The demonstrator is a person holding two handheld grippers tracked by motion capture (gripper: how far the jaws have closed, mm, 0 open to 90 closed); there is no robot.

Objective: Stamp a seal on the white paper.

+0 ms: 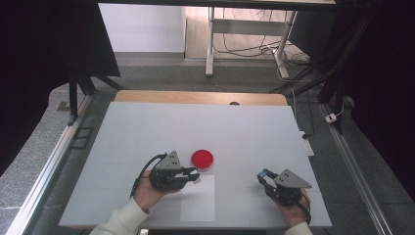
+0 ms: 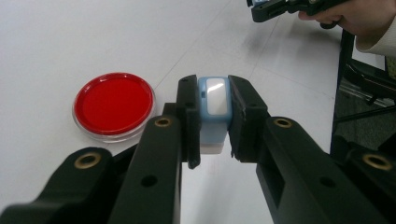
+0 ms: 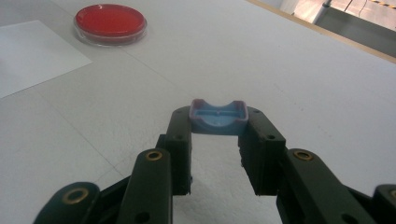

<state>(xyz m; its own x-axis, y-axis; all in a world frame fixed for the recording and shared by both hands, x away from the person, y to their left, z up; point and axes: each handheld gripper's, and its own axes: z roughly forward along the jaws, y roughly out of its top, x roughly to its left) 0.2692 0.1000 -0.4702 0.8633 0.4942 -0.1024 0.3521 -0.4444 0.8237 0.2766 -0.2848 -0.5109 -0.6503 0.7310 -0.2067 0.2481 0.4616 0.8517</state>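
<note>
My left gripper (image 2: 212, 116) has its fingers clamped on a light-blue stamp (image 2: 214, 109), just beside the red dish (image 1: 202, 158) on the counter (image 1: 147, 132). My right gripper (image 3: 218, 128) pinches the stamp's blue cap (image 3: 218, 116), well apart.

Both grippers (image 1: 195, 177) (image 1: 262, 176) are showing black jaws studded with brass-ringed screws, grey three-cornered plates on top and trailing black cables; cream sleeves (image 1: 120, 220) are covering the forearms.
</note>
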